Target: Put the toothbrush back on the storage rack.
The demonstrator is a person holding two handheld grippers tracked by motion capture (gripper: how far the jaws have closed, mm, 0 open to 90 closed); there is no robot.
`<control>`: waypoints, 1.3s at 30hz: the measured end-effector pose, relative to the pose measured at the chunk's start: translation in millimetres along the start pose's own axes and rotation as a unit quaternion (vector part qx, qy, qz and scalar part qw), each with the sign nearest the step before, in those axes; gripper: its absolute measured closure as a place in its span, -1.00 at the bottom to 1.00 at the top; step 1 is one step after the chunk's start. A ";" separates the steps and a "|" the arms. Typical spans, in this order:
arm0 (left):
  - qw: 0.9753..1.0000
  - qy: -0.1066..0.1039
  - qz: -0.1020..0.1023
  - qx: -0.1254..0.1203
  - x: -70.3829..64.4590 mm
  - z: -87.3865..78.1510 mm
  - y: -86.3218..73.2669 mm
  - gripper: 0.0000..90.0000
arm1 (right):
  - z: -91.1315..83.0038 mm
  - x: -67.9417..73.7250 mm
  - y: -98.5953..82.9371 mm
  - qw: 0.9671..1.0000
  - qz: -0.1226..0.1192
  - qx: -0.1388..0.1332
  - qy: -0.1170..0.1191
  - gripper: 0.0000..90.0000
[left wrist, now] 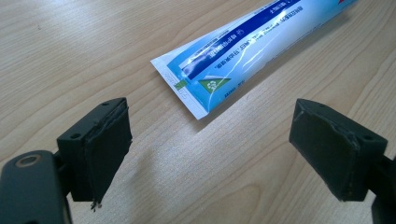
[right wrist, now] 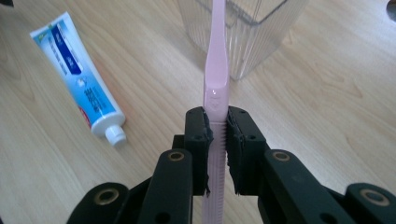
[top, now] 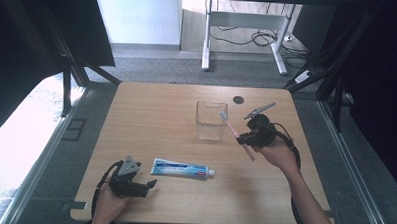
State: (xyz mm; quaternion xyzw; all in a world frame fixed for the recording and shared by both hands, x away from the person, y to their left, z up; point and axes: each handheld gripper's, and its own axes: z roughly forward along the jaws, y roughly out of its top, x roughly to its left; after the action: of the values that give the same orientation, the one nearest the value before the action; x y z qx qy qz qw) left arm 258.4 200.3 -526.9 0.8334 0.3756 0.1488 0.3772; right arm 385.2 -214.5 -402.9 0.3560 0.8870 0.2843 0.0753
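High view: right gripper (top: 241,138) is lifted off the wooden table (top: 151,115), clamped on a pink toothbrush (top: 234,132). Brush runs diagonally through the jaws: head end points up and away toward the clear plastic cup (top: 210,121), handle end sticks out below the jaws toward the person. Brush head sits at the cup's near right rim; can't tell whether it touches.

Right gripper view: both jaws closed tight on the toothbrush (right wrist: 215,93) handle, pads pressing its flat sides, handle passing between them and on down out of frame. Brush neck extends straight ahead of the jaws and overlaps the cup (right wrist: 247,32) wall. Toothpaste tube (right wrist: 79,84) lies ahead-left of these jaws, flat on the table, white cap end nearest them, well apart from the brush.

Left gripper (top: 148,185) in the high view: low at the near table edge, held in the person's left hand, jaws pointing toward the tube (top: 183,169). Tube lies flat, crimped tail toward this gripper, cap end away.

Left gripper view: jaws spread wide, nothing between the pads, bare tabletop under them. Tube's (left wrist: 252,51) crimped tail sits just ahead of the gap, roughly centred between the two jaws, not touching either. Tube body runs away up and to the right from there.
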 end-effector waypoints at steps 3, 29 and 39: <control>1.000 0.001 0.001 0.001 -0.2 0.2 0.1 -0.71 | 0.5 0.5 3.1 1.000 0.000 -0.009 -0.001 0.75; 1.000 0.004 0.007 0.005 -0.7 0.4 0.6 -0.70 | 12.3 -1.6 44.5 0.998 0.012 -0.067 -0.001 0.75; 1.000 0.005 0.008 0.005 -0.2 0.1 0.5 -0.70 | 18.3 -1.5 60.4 0.996 0.012 -0.086 -0.006 0.75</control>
State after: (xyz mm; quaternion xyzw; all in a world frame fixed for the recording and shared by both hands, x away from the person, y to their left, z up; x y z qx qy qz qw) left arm 258.6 199.9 -526.6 0.8374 0.3718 0.1540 0.3700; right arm 428.0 -171.9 -384.5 0.3606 0.8544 0.3582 0.1077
